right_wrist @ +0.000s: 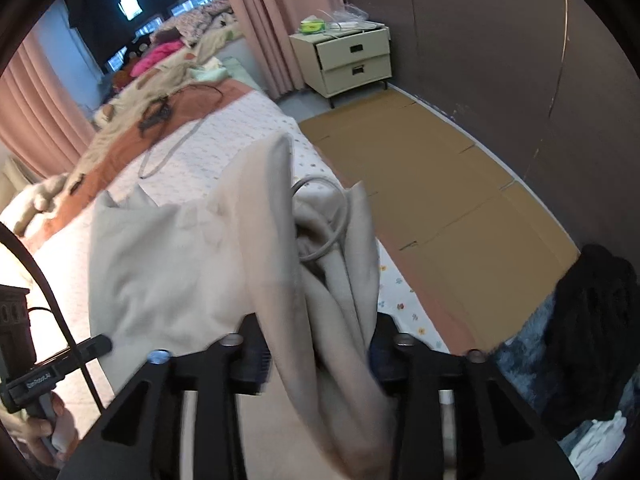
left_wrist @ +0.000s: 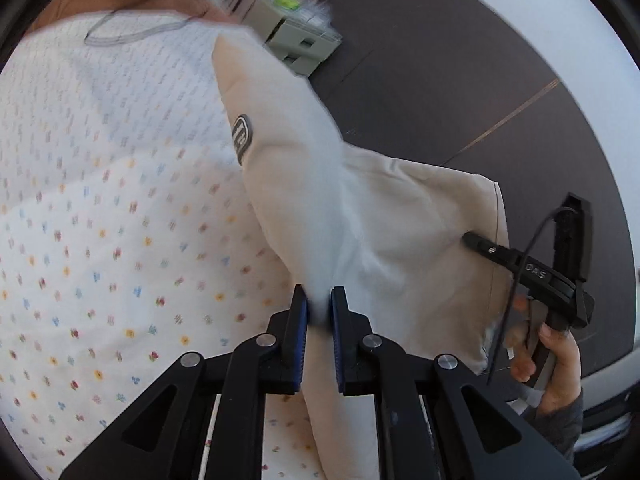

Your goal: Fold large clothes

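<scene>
floral bedsheet (left_wrist: 100, 240); left fingers (left_wrist: 299, 320) pinch beige garment (left_wrist: 360, 220), right fingers (right_wrist: 256, 356) parted around it.

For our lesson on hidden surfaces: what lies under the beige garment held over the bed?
Under the beige garment lies the flower-print bedsheet, visible all around it. The left gripper pinches the cloth. Whatever sits on the sheet directly beneath the fabric is covered and cannot be seen.

Bedspread (left_wrist: 100, 240) lies bare left of the draped garment (left_wrist: 340, 208).
</scene>
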A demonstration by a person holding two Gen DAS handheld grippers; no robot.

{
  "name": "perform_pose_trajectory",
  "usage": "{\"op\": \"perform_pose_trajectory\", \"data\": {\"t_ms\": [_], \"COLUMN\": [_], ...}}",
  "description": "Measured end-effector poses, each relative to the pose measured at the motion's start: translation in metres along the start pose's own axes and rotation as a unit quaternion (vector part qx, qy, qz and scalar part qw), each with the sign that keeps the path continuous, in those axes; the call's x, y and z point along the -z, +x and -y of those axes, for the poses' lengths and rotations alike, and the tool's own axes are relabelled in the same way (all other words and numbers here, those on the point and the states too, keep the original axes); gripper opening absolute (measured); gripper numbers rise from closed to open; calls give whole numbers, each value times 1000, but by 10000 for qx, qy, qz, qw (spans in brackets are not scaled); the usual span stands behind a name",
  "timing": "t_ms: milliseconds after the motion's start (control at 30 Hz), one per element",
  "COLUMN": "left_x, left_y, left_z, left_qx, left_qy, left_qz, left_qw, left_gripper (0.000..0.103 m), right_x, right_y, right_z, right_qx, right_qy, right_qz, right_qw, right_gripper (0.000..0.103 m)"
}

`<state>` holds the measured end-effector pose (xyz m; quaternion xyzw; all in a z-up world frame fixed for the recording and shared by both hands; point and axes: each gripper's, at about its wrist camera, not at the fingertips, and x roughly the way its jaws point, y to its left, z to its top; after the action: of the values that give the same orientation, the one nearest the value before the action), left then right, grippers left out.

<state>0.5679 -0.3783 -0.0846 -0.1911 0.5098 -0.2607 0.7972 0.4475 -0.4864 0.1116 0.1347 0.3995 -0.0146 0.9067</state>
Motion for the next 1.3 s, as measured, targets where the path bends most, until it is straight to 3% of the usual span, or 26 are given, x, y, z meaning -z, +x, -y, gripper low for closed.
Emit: {"op": "perform_pose_trajectory", "data": {"t_ms": [33, 67, 100, 167, 200, 300, 533, 600, 833, 1000, 1067, 1167, 1300], "left_x": [2, 5, 8, 14, 16, 25, 49, 62, 100, 120, 126, 136, 141], "left_y": [5, 9, 10, 9, 5, -3, -5, -3, 7, 18, 24, 35, 39], "left_z": [-5, -9, -10, -11, -10, -6, -2, 0, 15, 23, 24, 26, 31], "left_qx": [-51, 7, 26, -20, -25, -55, -53, -37, -8, -15, -5, -10, 145], "left_qy": [-83, -127, -128, -87, -76, 0, 147, 139, 249, 335, 328, 392, 352], "left_qz": [-75, -117, -138, -79, -1, 101, -181, -307, -661, -908, -1045, -1333, -1418], "left_qw": [9999, 9999, 9998, 9999, 10000, 9999, 9997, 9994, 9975, 9953, 9940, 9903, 9892], "left_gripper": [18, 26, 33, 74, 79, 80, 80, 80, 80, 75, 64, 48, 48], "right_x": [1, 5, 8, 15, 20, 39, 91, 108, 166, 188, 191, 187, 174], "right_y": [4, 6, 6, 0, -5, -11, -44, -55, -69, -54, -46, -43, -44], "right_z": [-2, -3, -4, -3, 0, 13, 55, 62, 84, 110, 121, 135, 150], "right_qx": [40, 56, 92, 169, 161, 102, 416, 450, 15, -458, -605, -775, -662], "right_qy": [-3, 8, 49, 121, 163, 271, 851, 1066, 1874, 2435, 2573, 2713, 2690], "right_qz": [31, 57, 76, 89, 98, 71, 293, 311, 246, 34, 4, 198, 316], "right_qw": [10000, 10000, 9999, 9997, 9997, 9996, 9951, 9928, 9820, 9688, 9644, 9592, 9603], "right_gripper": [73, 85, 85, 85, 85, 85, 85, 79, 76, 48, 27, 5, 3]}}
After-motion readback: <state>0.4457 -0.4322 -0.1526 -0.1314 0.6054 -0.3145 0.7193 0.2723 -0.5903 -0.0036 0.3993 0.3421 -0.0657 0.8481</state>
